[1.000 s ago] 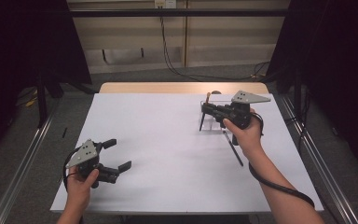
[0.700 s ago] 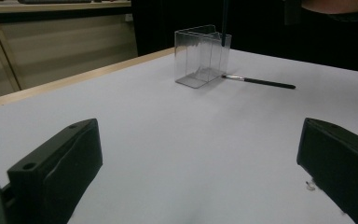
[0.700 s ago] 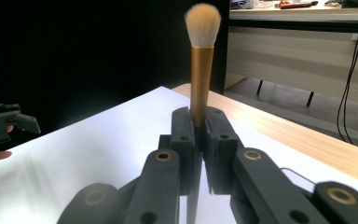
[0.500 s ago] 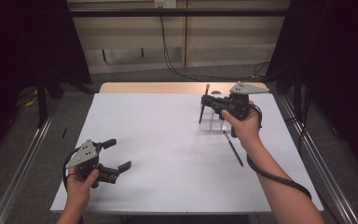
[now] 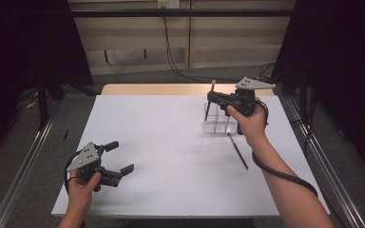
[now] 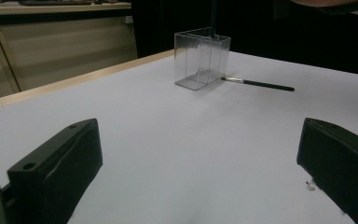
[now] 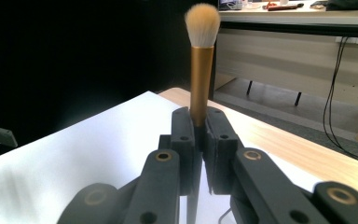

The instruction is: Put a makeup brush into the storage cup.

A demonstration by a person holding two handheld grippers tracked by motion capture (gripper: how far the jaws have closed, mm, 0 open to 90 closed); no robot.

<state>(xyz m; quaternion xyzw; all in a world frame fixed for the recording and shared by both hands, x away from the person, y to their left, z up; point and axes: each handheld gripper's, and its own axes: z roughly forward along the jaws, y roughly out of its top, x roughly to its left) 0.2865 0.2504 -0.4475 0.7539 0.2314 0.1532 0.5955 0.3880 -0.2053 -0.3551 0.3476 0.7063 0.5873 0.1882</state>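
Observation:
My right gripper [image 5: 211, 99] [image 7: 199, 117] is at the table's far right, shut on a makeup brush [image 5: 213, 86] [image 7: 201, 70] that stands upright. It has a gold ferrule and pale bristles on top. Its dark handle slants down towards a clear plastic box [image 5: 217, 124] [image 6: 202, 58] just below the gripper. A thin black brush [image 5: 237, 151] [image 6: 261, 84] lies flat on the white table beside the box. Near the front left my left gripper [image 5: 116, 159] [image 6: 200, 172] rests low over the table, jaws wide open with nothing between them.
The white table top [image 5: 161, 142] has a wooden strip [image 5: 157, 89] along its far edge. Metal rails [image 5: 24, 166] run along both sides on the floor. Cables hang on the wall behind. The right gripper's cable [image 5: 285, 175] trails along the forearm.
My right gripper has risen a little and moved away towards the table's far edge, taking the gold brush with it. The left gripper has stayed put.

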